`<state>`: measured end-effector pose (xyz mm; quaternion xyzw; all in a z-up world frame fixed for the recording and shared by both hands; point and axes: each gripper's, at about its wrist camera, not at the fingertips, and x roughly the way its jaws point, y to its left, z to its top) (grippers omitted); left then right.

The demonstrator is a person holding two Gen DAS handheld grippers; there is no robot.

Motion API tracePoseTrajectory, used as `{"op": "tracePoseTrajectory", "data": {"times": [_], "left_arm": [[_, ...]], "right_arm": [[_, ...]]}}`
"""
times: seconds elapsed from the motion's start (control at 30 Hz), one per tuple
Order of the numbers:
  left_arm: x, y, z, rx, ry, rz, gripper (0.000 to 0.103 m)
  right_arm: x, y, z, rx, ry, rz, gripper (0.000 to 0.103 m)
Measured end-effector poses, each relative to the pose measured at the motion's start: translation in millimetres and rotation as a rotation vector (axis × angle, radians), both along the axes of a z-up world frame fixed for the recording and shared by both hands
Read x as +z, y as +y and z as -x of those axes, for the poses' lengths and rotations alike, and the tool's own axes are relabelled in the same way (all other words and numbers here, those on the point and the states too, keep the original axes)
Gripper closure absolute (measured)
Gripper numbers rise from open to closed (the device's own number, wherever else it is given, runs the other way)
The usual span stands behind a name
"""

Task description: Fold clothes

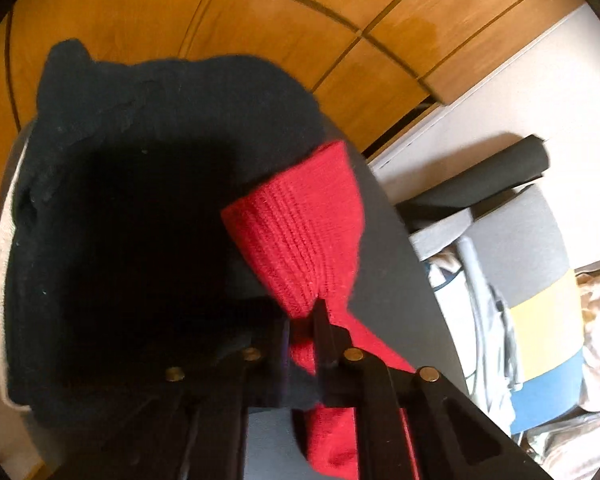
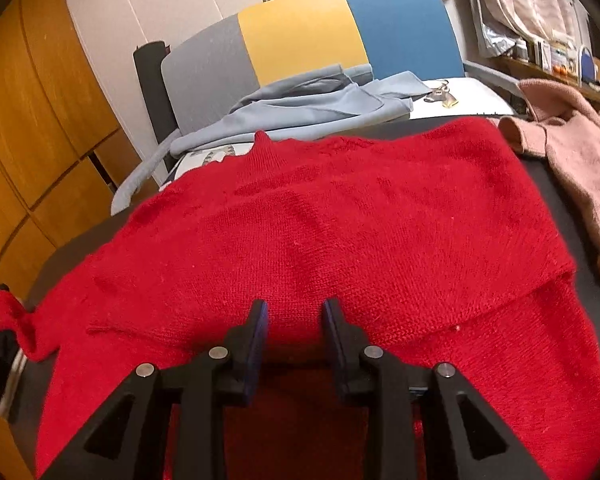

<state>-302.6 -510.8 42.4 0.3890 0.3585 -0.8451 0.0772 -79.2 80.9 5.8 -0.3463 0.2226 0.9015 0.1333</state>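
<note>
left gripper (image 1: 306,322): jaws pinched tight on the ribbed cuff of the red sweater (image 1: 300,232); the cuff fans out past the tips toward 12 o'clock, more red knit trails under the gripper toward 6.
right gripper (image 2: 294,316): jaws part-way apart, narrow gap, hovering low over the red sweater (image 2: 340,220); nothing pinched between the pads; whether the tips touch the knit is hard to tell.
red sweater: spread flat on the dark table (image 2: 76,248), body fills the middle of the right wrist view; upper layer folded over, its edge running from 9 to 3 o'clock just past the right gripper's tips; a sleeve runs off toward 9 o'clock, where it is bunched at the frame edge.
dark garment (image 1: 140,220): black or navy, lying in a heap on the table at 9 to 11 o'clock of the cuff in the left wrist view; blurry, probably folded.
pink sweater (image 2: 580,160): at 2 o'clock in the right wrist view, on the table, just beside the red sweater's far right corner.
blue-grey garment (image 2: 308,112): draped on the chair seat at 12 o'clock, beyond the table edge.
chair (image 2: 300,40): backrest striped grey, yellow, blue.
wood cabinets (image 1: 260,20): behind the table, 12 o'clock in the left wrist view.
</note>
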Motion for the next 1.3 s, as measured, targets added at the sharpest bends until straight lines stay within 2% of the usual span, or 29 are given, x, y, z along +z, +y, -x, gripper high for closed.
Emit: {"op": "tracePoseTrajectory", "data": {"times": [0.13,0.27,0.4,0.5,0.6,0.7,0.8,0.87,0.93,1.03,1.07,1.13,1.17,1.2,1.23,1.3], "left_arm": [[39,22,-12,-0.054,0.125,0.066,0.095],[81,69,-17,-0.203,0.234,0.047,0.096],[117,160,-29,-0.437,0.322,0.104,0.096],[126,235,-49,-0.596,0.367,0.188,0.096],[121,308,-69,-0.729,0.364,0.205,0.095],[103,381,-85,-0.841,0.331,0.244,0.095],[80,450,-102,-0.940,0.291,0.321,0.095],[56,487,-106,-1.016,0.228,0.375,0.094],[28,513,-116,-1.129,0.112,0.402,0.093],[11,510,-123,-1.177,0.068,0.376,0.091],[11,499,-123,-1.174,0.069,0.350,0.085],[10,467,-122,-1.138,0.086,0.288,0.061],[12,444,-122,-1.104,0.106,0.260,0.038],[11,420,-120,-1.061,0.134,0.240,0.029],[10,396,-117,-1.017,0.164,0.222,0.029],[0,354,-108,-0.928,0.148,0.216,0.029]], "right_arm": [[0,1,-1,0.001,0.008,0.015,0.074],[-1,1,-1,-0.001,0.015,0.024,0.074],[-2,3,-3,-0.001,0.028,0.047,0.074],[-3,5,-6,-0.002,0.042,0.072,0.074],[-4,8,-7,-0.002,0.055,0.097,0.074],[-4,9,-8,-0.004,0.061,0.107,0.074],[-4,8,-8,-0.004,0.060,0.109,0.074],[-5,9,-9,-0.004,0.066,0.123,0.074],[-6,12,-11,-0.004,0.082,0.150,0.074],[-8,16,-14,-0.003,0.104,0.193,0.074],[-9,18,-15,-0.002,0.112,0.210,0.074],[-10,22,-16,0.004,0.115,0.242,0.074],[-8,23,-16,0.012,0.101,0.256,0.074],[-6,24,-15,0.021,0.086,0.269,0.074],[-4,26,-15,0.027,0.077,0.289,0.074],[3,33,-16,0.030,0.080,0.344,0.071]]}}
